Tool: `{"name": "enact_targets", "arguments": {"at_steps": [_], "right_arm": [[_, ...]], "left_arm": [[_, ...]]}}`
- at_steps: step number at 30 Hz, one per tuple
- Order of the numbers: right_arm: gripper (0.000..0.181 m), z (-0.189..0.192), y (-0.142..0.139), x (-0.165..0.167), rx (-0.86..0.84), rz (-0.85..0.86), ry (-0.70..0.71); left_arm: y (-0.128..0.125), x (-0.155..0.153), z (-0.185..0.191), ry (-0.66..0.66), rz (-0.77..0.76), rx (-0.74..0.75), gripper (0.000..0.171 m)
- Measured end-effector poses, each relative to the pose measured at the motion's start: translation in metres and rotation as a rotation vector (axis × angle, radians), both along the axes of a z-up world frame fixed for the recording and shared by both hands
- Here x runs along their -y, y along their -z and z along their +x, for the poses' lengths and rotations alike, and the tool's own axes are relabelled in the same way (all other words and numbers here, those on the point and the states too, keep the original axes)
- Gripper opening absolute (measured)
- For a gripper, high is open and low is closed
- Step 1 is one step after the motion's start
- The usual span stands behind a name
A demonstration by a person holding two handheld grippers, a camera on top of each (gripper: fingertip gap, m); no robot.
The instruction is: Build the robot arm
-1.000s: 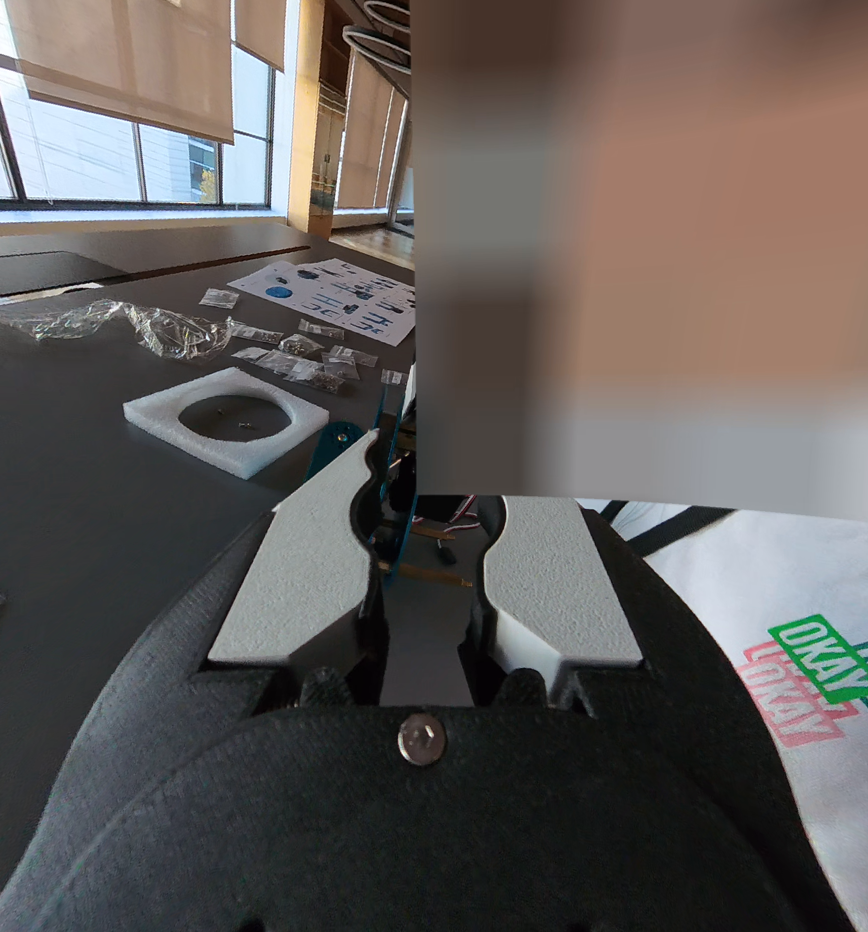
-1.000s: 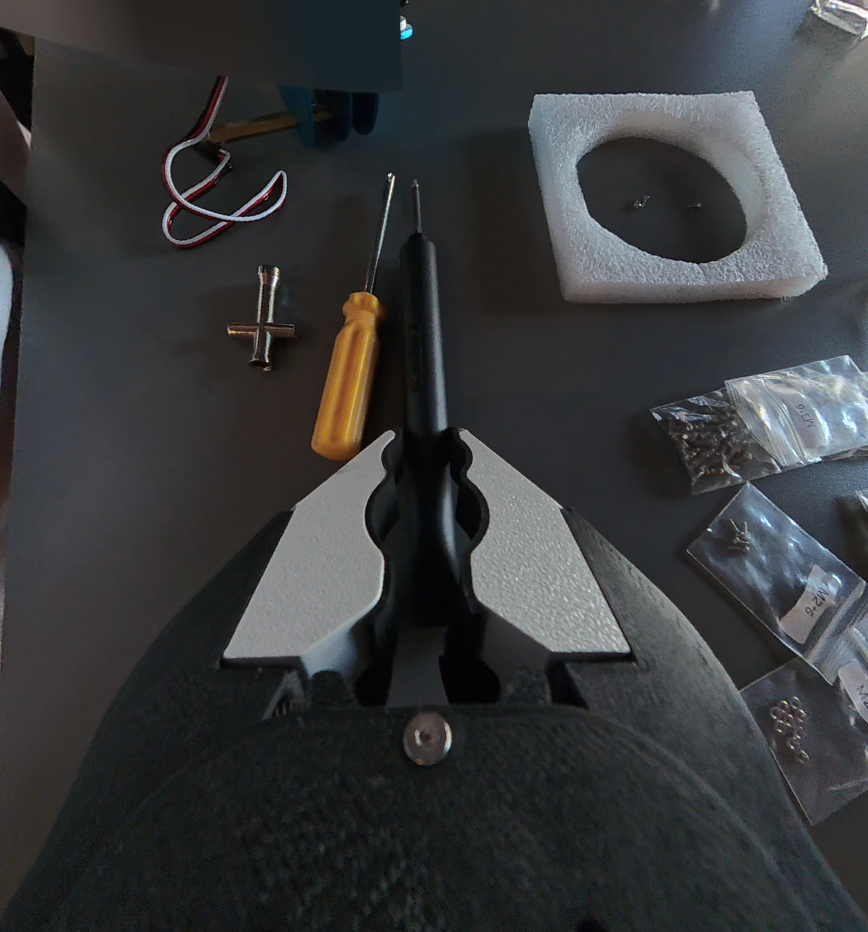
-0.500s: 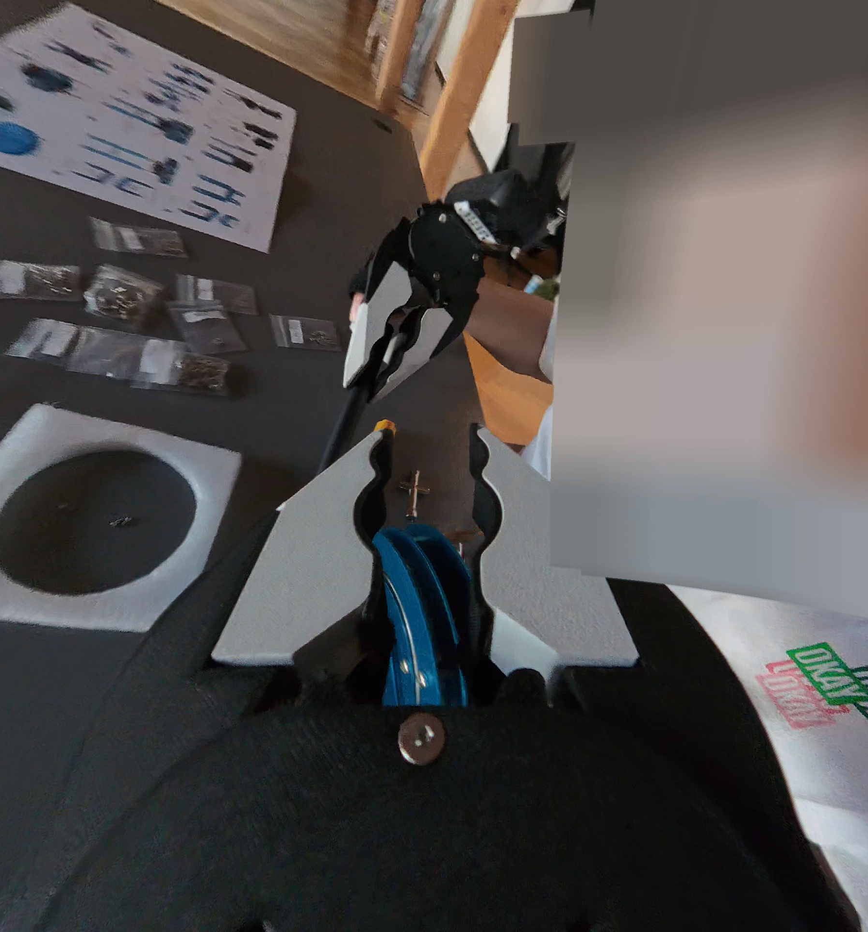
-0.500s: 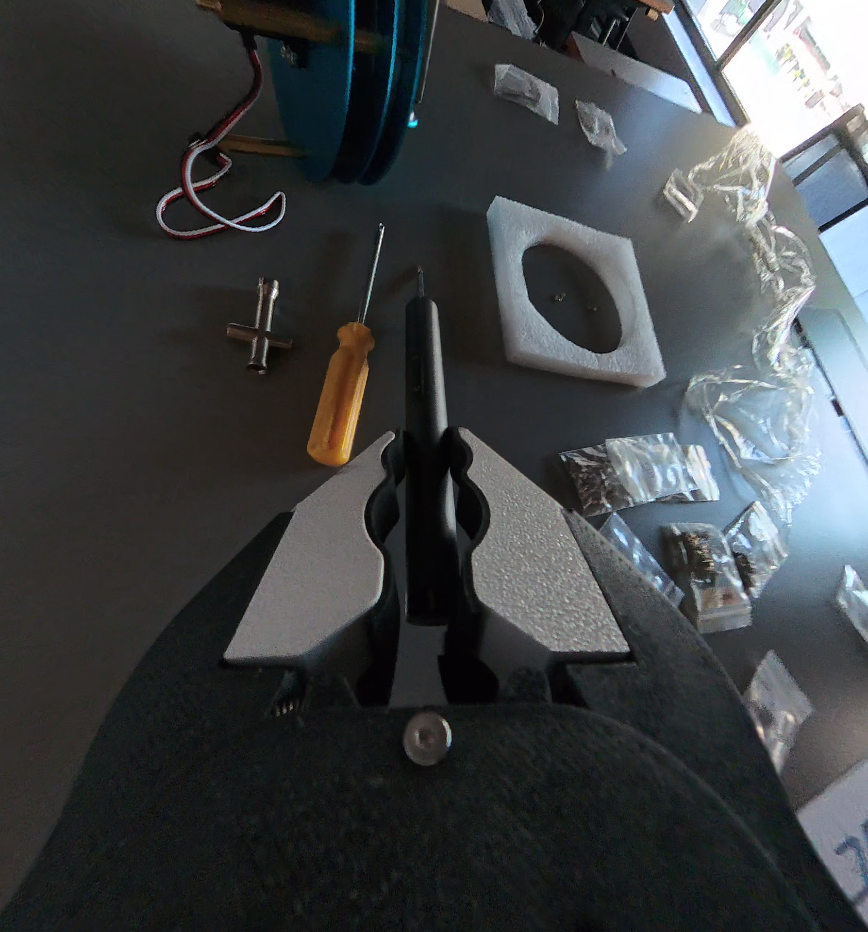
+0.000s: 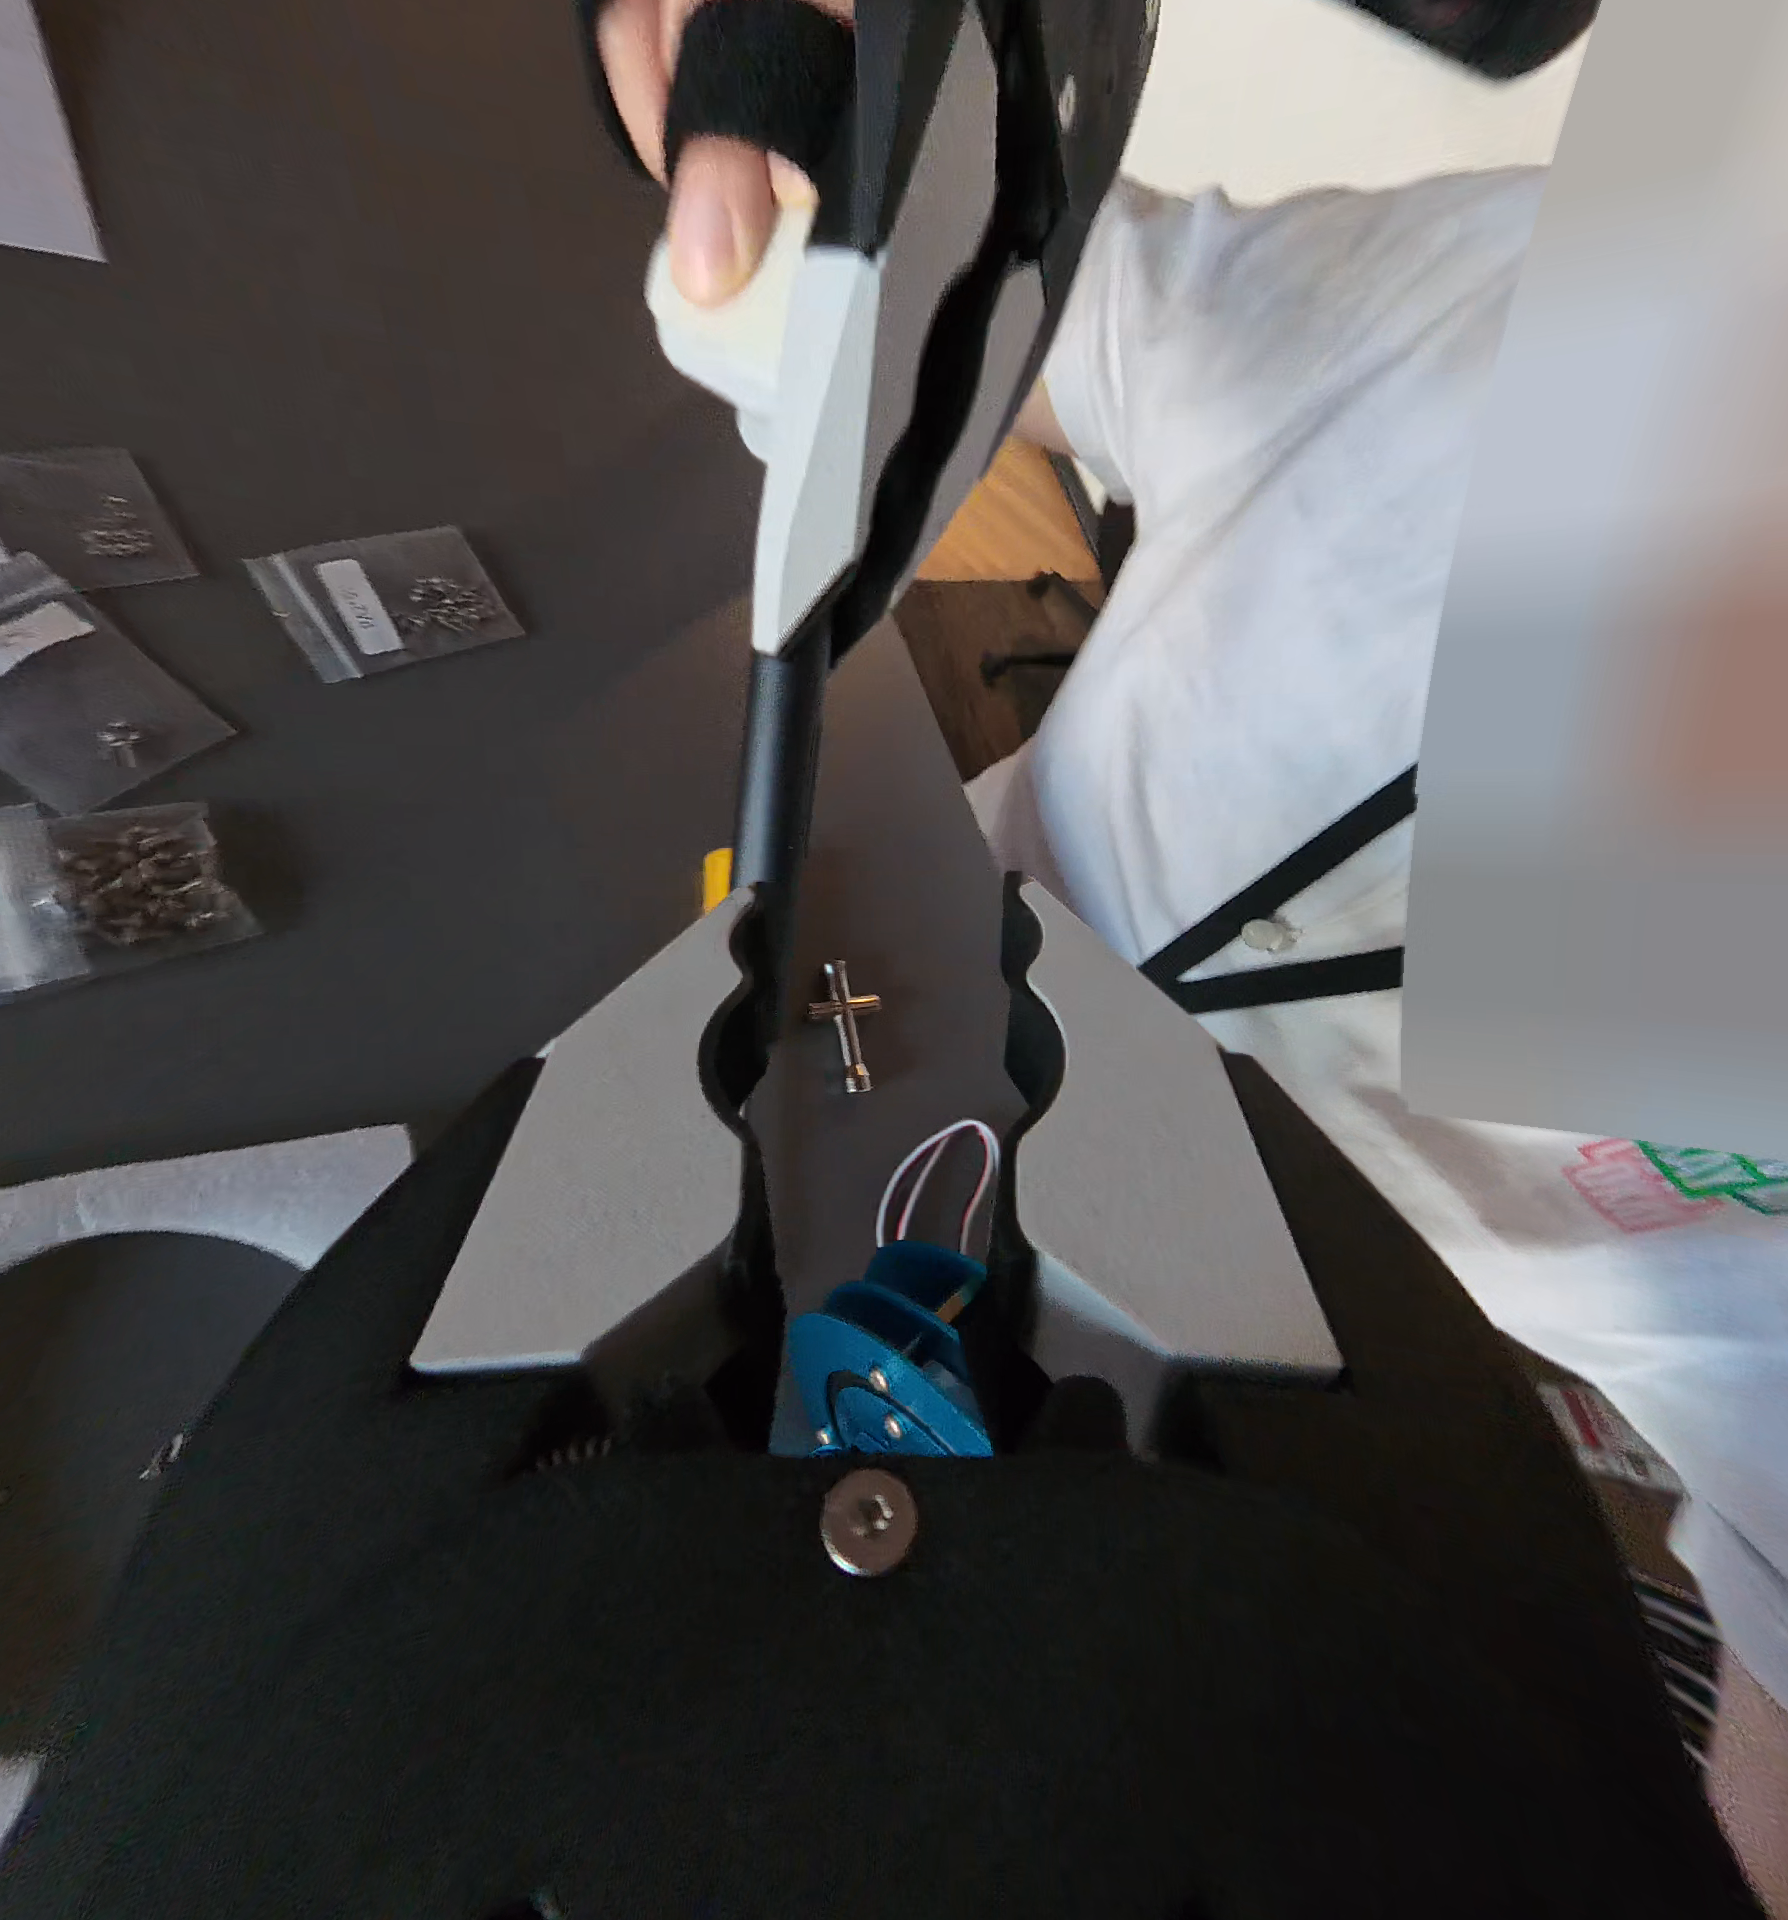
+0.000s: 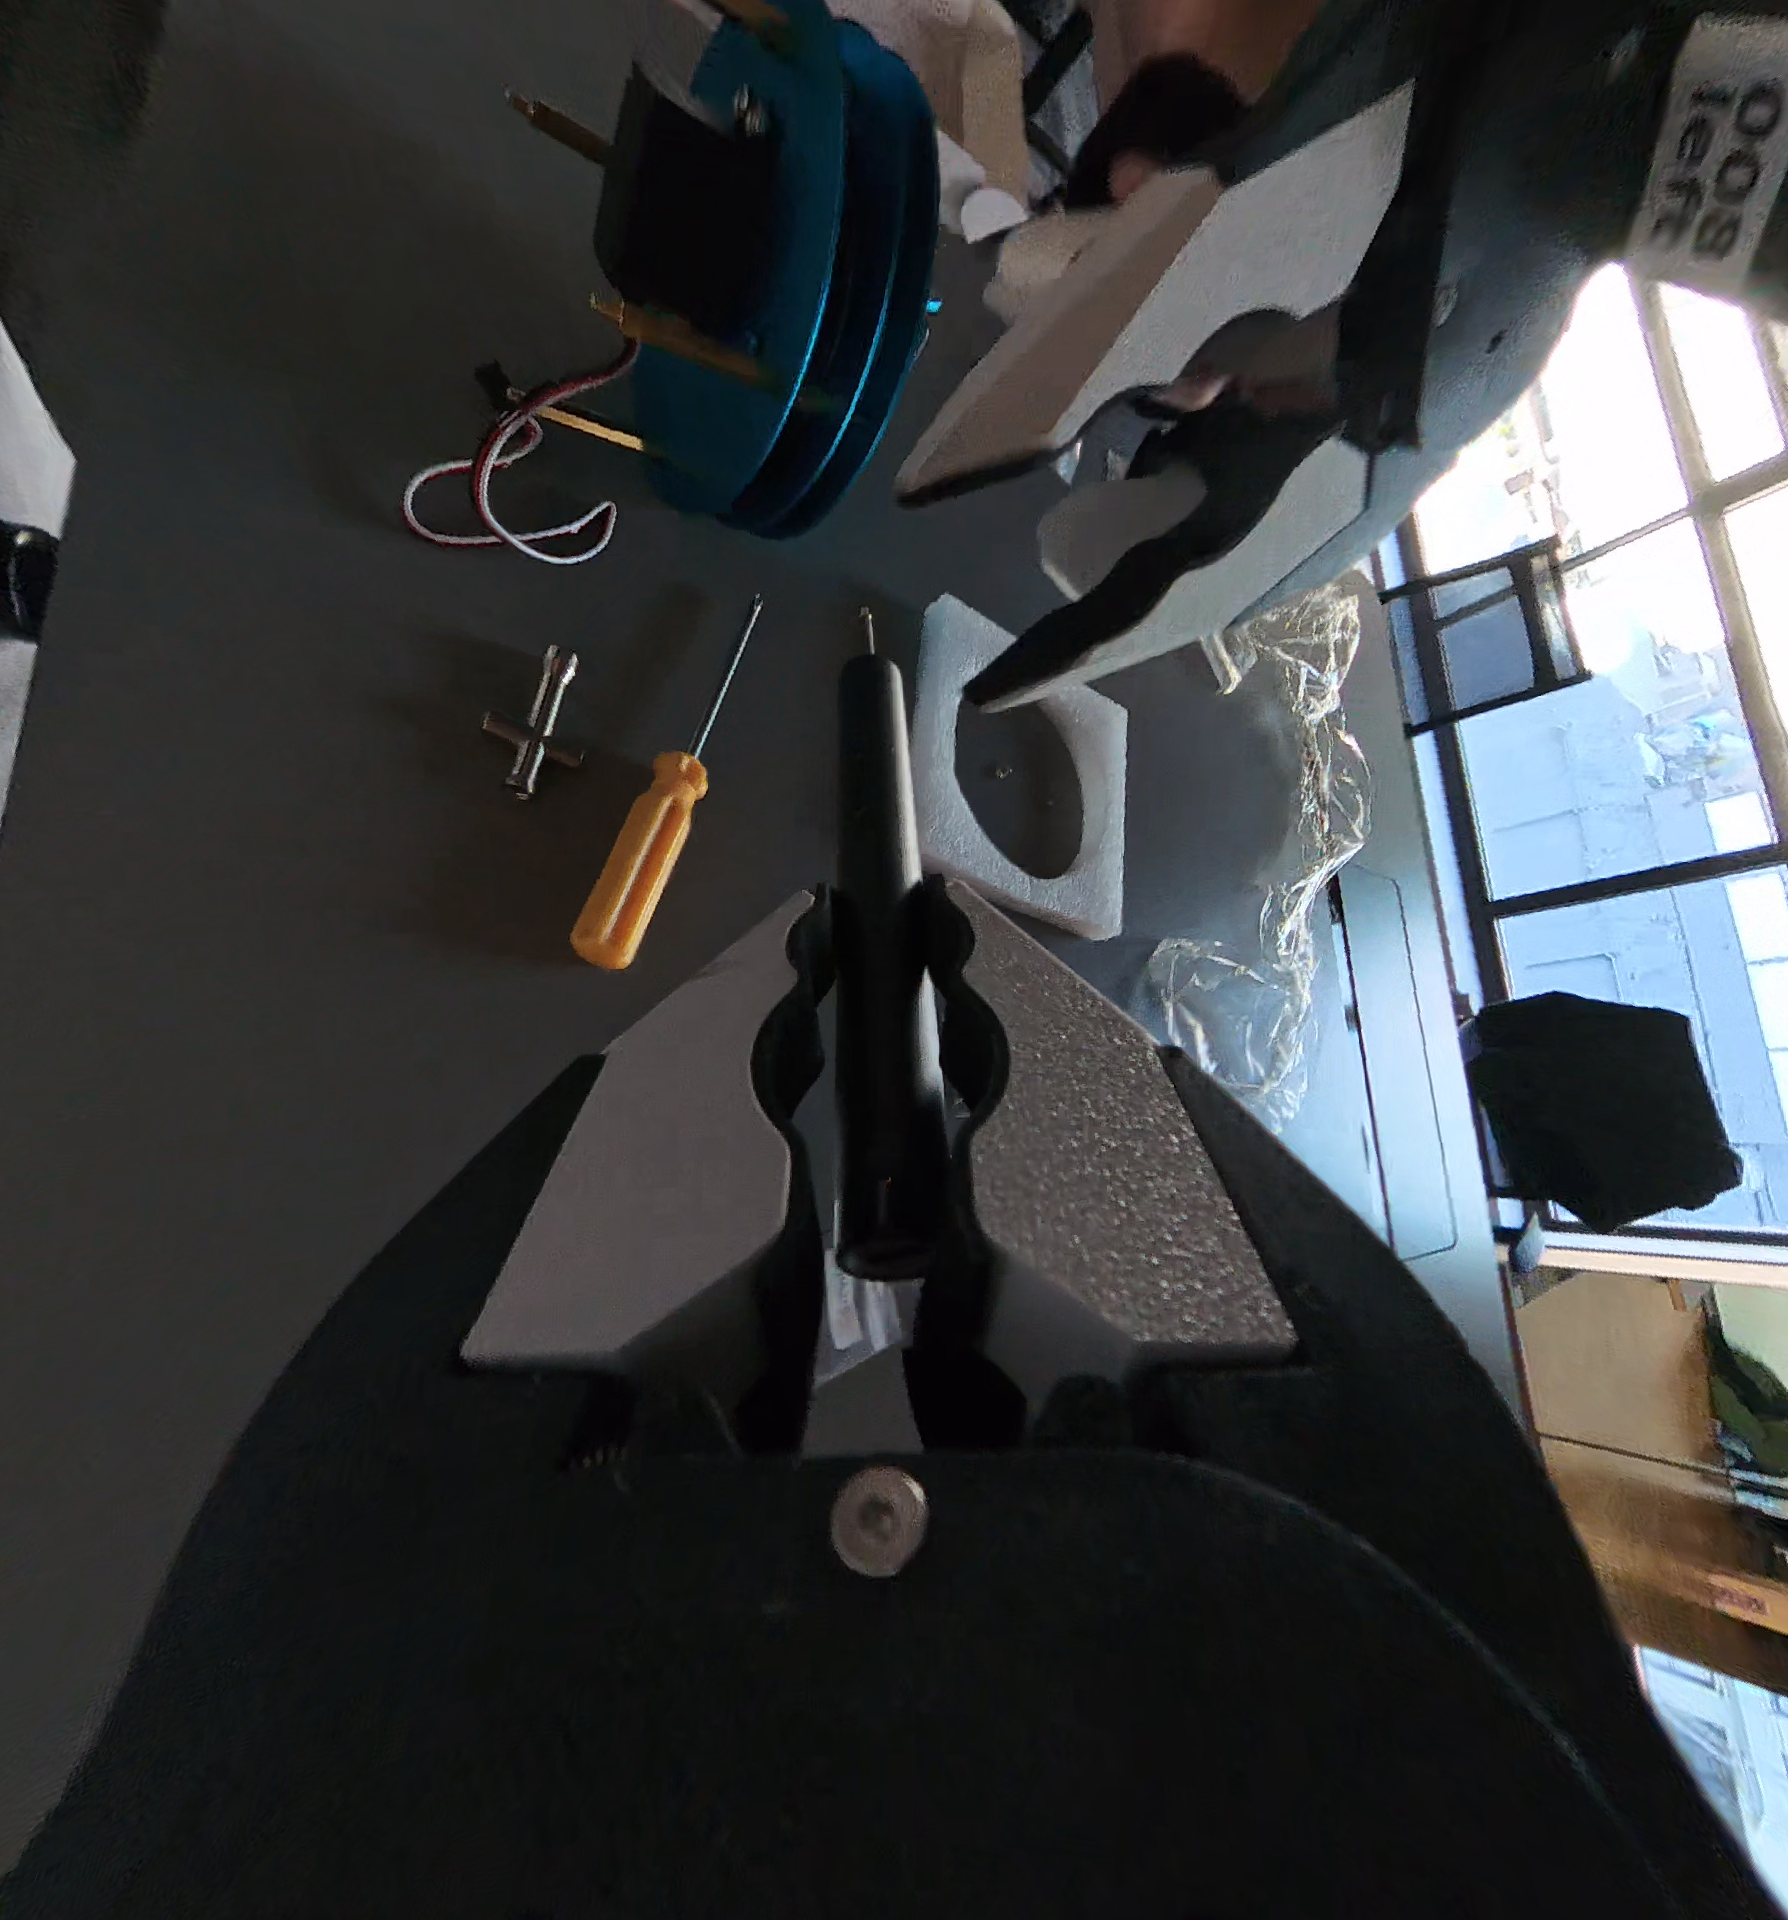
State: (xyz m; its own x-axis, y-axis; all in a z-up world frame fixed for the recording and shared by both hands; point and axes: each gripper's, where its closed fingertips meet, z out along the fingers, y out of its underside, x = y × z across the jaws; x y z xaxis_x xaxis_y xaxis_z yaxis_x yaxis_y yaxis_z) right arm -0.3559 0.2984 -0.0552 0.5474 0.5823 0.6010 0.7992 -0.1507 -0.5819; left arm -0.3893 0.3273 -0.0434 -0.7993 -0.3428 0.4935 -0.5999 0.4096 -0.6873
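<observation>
My right gripper (image 6: 877, 904) is shut on a black screwdriver (image 6: 874, 790), tip forward, above the dark table (image 6: 246, 935). It shows in the left wrist view (image 5: 807, 634) coming down from the top with the screwdriver (image 5: 781, 769). My left gripper (image 5: 879, 904) is open. A blue disc assembly (image 5: 869, 1382) with a red and white wire (image 5: 937, 1164) shows low in its gap. In the right wrist view the left gripper (image 6: 942, 592) hangs beside the blue assembly (image 6: 817, 364), which stands on edge with brass posts. I cannot tell whether they touch.
A yellow screwdriver (image 6: 641, 862) and a metal cross wrench (image 6: 537, 727) lie left of the black screwdriver. A white foam square (image 6: 1098, 862) with a round hole lies to the right, crumpled clear plastic (image 6: 1285, 831) beyond. Small screw bags (image 5: 391, 603) lie left. A person in a white shirt (image 5: 1233, 520) stands close. One gripper's finger ends stand about 6 cm off the other's.
The left gripper has tilted down toward the table and its jaws stand wider. The right gripper with the black screwdriver has lifted, tilted and come close in front of the left gripper.
</observation>
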Motion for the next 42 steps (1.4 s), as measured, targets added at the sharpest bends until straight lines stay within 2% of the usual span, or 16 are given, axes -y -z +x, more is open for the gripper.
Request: {"name": "enact_targets", "arguments": {"at_steps": [3, 7, 10, 13, 16, 18, 22, 26, 34, 38, 40, 42], "right_arm": [[0.015, -0.005, -0.015, -0.002, 0.042, -0.045, -0.06], [0.015, -0.009, -0.023, -0.009, 0.131, -0.094, -0.097], [0.015, -0.012, -0.029, -0.013, 0.172, -0.098, -0.125], [0.015, -0.013, -0.04, -0.017, 0.193, -0.087, -0.151], [0.015, -0.012, -0.051, -0.019, 0.207, -0.097, -0.18], [0.015, -0.009, -0.054, -0.02, 0.225, -0.127, -0.184], [0.016, -0.002, -0.065, -0.023, 0.224, -0.181, -0.199], [0.017, 0.005, -0.089, -0.03, 0.277, -0.191, -0.208], [0.031, -0.007, -0.174, -0.064, 0.374, 0.012, -0.22], [0.047, -0.003, -0.201, -0.087, 0.375, 0.145, -0.174], [0.046, -0.001, -0.206, -0.093, 0.343, 0.197, -0.172], [0.055, 0.003, -0.209, -0.098, 0.294, 0.233, -0.163]], "left_arm": [[0.004, 0.003, -0.005, 0.052, 0.014, -0.019, 0.043], [0.005, -0.004, 0.001, 0.021, 0.035, 0.031, 0.038], [0.009, -0.012, 0.01, -0.017, 0.074, 0.088, 0.054], [0.015, -0.012, 0.013, -0.007, 0.077, 0.067, 0.052], [0.018, -0.008, 0.013, 0.028, 0.077, 0.033, 0.044], [0.011, -0.003, 0.01, 0.061, 0.041, 0.02, 0.021], [-0.002, -0.002, 0.013, 0.047, 0.006, 0.072, 0.018], [-0.027, -0.003, 0.017, -0.035, -0.08, 0.15, 0.016], [-0.104, -0.033, 0.008, -0.213, -0.332, 0.349, 0.016], [-0.119, -0.048, 0.006, -0.286, -0.441, 0.349, 0.016], [-0.123, -0.054, 0.005, -0.314, -0.5, 0.331, 0.016], [-0.124, -0.059, 0.006, -0.34, -0.535, 0.322, 0.016]]}}
